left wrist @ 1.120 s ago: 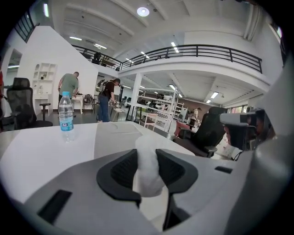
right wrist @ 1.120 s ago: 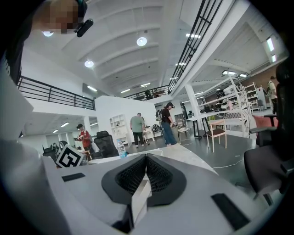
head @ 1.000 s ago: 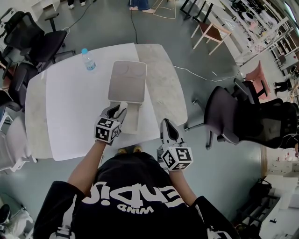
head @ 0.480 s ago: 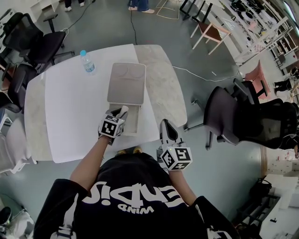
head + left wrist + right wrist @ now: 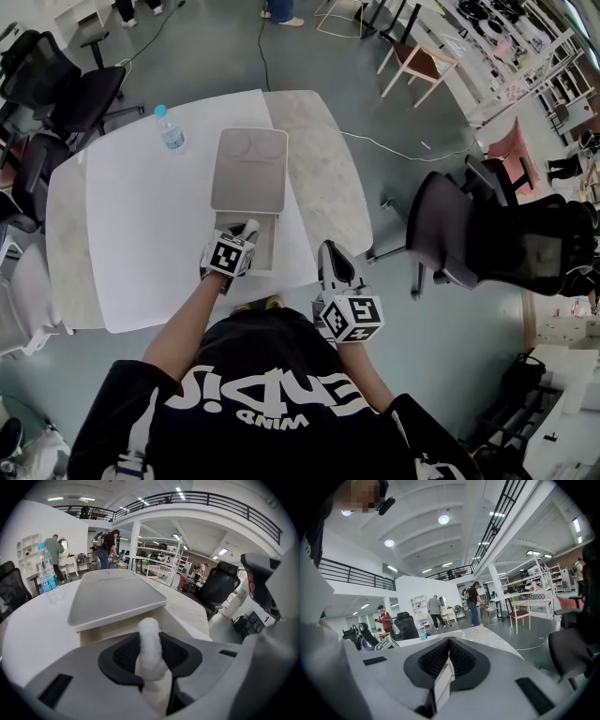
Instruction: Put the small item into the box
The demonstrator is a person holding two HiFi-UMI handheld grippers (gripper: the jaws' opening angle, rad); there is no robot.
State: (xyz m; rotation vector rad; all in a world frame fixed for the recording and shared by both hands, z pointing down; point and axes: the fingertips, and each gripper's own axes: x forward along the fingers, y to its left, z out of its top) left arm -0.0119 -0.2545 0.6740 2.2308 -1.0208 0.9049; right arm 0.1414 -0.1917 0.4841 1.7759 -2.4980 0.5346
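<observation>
A pale grey box stands open on the white table, its flat lid tipped back away from me. My left gripper hangs over the box's open tray, pointing steeply down. It is shut on a small white, rounded item. In the left gripper view the item stands upright between the dark pads, with the lid just beyond. My right gripper is held off the table's near edge. Its pads meet in the right gripper view, where the right gripper holds nothing.
A water bottle stands at the table's far left. A black office chair sits to the right of the table, and more chairs stand at the left. A cable runs over the floor. People stand far off.
My left gripper has sunk toward the open box with the white item in it and tipped further down. The right gripper has stayed where it was.
</observation>
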